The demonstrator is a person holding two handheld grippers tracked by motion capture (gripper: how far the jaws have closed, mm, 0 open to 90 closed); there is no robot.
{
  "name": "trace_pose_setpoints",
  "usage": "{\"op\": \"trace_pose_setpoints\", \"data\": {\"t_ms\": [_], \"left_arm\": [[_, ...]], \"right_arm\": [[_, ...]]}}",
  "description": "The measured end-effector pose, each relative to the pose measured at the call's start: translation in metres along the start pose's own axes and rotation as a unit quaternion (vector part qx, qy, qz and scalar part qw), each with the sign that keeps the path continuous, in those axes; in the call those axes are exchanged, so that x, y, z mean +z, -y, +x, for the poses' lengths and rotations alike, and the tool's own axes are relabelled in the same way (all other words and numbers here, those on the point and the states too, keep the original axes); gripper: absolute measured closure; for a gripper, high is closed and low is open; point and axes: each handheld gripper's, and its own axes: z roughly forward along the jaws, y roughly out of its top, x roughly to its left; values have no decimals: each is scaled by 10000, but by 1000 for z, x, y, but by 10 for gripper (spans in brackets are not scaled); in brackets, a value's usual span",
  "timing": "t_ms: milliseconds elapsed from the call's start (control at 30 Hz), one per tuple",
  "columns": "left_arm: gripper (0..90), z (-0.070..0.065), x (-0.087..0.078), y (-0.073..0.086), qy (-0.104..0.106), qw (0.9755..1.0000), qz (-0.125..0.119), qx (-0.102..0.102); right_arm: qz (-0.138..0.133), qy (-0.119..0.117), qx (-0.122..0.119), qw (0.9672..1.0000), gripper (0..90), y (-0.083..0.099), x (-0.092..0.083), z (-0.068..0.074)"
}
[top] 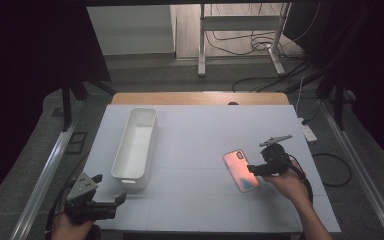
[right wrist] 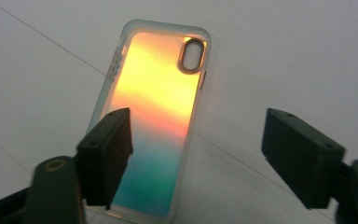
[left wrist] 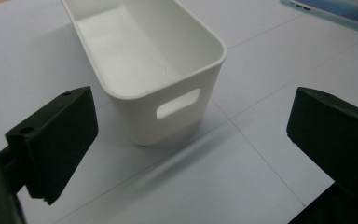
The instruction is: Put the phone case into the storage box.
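An iridescent orange-to-teal phone case (top: 241, 170) (right wrist: 154, 108) lies flat on the white table (top: 195, 135), right of centre. My right gripper (top: 258, 162) (right wrist: 198, 154) hovers at the case's near right edge, open, with one jaw over the case's lower corner and the other over bare table. A long white bin (top: 135, 147) (left wrist: 144, 65) with a handle slot stands empty on the left half. My left gripper (top: 111, 189) (left wrist: 191, 135) is open just short of the bin's near end, holding nothing. The case's edge (left wrist: 331, 9) shows far off in the left gripper view.
A wooden strip (top: 200, 98) borders the table's far edge. Beyond it, on the floor, are a metal stand (top: 240, 35) and loose cables (top: 280, 75). Metal rails (top: 45, 175) run along both sides of the table.
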Motion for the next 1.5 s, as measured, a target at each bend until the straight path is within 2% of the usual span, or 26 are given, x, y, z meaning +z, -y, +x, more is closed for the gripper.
{"op": "trace_pose_setpoints", "data": {"t_ms": [133, 300, 400, 633, 1033, 1300, 1500], "left_arm": [[29, 0, 0, 0, 2, 10000, -2, 2], [29, 0, 0, 0, 5, 10000, 0, 3], [29, 0, 0, 0, 8, 10000, -4, -5], [29, 0, 0, 0, 8, 10000, 0, -2], [29, 0, 0, 0, 12, 10000, -3, 5], [29, 0, 0, 0, 11, 10000, -5, 12], [29, 0, 0, 0, 12, 10000, -9, 15]], "right_arm": [[-11, 43, -79, 10000, 83, 0, 2, 1], [-7, -52, -42, 10000, 0, 0, 5, 3], [-78, -126, -17, 9999, 0, 0, 6, 4], [-44, -7, -66, 10000, 0, 2, 10, 4], [314, 6, -107, 9994, 0, 9, 27, 4], [594, 8, -36, 9982, 0, 14, 35, 0], [760, 139, -77, 9970, 0, 17, 38, -2]]}}
